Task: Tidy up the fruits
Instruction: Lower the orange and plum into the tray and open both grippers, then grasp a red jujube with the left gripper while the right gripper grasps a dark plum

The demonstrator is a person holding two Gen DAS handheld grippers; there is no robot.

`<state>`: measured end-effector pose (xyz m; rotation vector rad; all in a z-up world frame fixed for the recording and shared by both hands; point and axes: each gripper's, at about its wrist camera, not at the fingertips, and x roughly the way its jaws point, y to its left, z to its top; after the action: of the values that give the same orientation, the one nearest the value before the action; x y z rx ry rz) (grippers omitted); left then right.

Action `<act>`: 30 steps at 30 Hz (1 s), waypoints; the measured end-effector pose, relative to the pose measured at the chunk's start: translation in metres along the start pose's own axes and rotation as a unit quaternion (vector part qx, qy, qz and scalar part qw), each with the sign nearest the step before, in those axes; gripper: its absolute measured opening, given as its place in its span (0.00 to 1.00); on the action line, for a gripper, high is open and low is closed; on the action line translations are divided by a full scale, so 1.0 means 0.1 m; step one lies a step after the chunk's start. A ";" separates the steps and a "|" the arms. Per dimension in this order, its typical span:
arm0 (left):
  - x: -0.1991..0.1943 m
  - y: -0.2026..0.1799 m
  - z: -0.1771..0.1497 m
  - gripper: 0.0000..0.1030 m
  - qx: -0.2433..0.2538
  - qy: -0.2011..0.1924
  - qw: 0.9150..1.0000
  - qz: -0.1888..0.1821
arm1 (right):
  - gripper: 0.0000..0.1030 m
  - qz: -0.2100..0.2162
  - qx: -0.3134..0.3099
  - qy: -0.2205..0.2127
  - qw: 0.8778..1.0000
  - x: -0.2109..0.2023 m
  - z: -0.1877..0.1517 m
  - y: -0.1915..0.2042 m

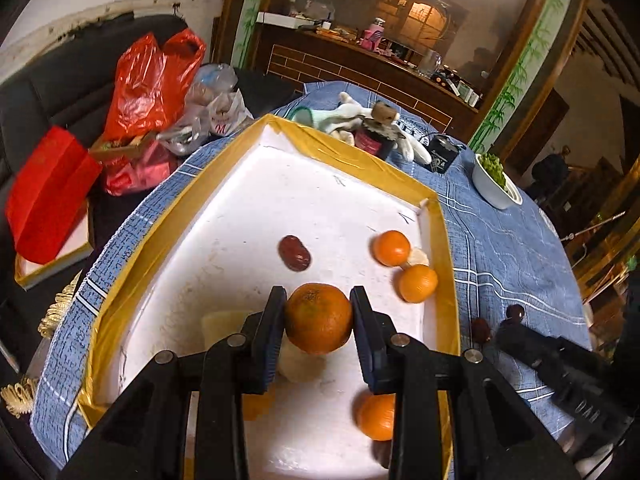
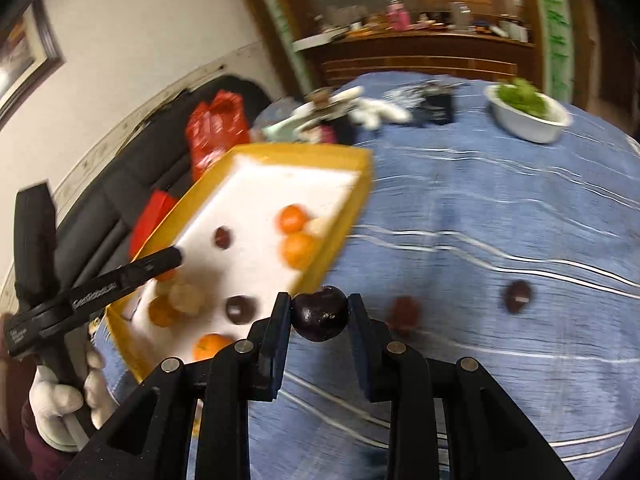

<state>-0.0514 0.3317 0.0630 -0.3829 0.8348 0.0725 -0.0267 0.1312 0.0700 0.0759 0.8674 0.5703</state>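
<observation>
My left gripper (image 1: 318, 300) is shut on an orange mandarin (image 1: 318, 318), held above a white foam tray (image 1: 360, 160) with a yellow taped rim. On the tray floor lie a red date (image 1: 294, 252), two mandarins (image 1: 391, 248) by the right wall, a third mandarin (image 1: 376, 416) near me and some pale pieces (image 1: 222, 320). My right gripper (image 2: 319, 304) is shut on a dark cherry-like fruit (image 2: 319, 314), just right of the tray (image 2: 304, 152) and over the blue cloth. Two more dark fruits (image 2: 404, 312) (image 2: 518, 296) lie on the cloth.
A white bowl (image 2: 528, 120) of green stuff stands at the far right of the blue cloth (image 2: 480, 220). Gloves, a small jar (image 1: 374, 140) and a black box (image 1: 442, 156) sit behind the tray. Red bags (image 1: 152, 84) lie on a dark sofa to the left. A gloved hand (image 2: 60, 404) holds the left gripper.
</observation>
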 end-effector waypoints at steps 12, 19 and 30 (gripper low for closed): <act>-0.04 0.22 0.03 0.55 -0.044 -0.007 0.999 -0.015 | 0.38 0.005 -0.021 0.028 0.999 0.55 0.10 0.37; -0.24 0.10 0.06 0.71 -0.036 -0.024 0.999 -0.028 | 0.52 0.001 -0.015 0.009 1.000 0.44 0.13 0.31; -0.60 -0.44 -0.09 0.85 0.018 -0.035 0.997 -0.061 | 0.52 -0.055 0.053 -0.060 0.995 -0.53 -0.04 -0.50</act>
<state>-0.0890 0.2922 0.1145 -0.3939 0.7411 -0.0436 -0.0339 0.0616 0.0900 0.1569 0.7791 0.4127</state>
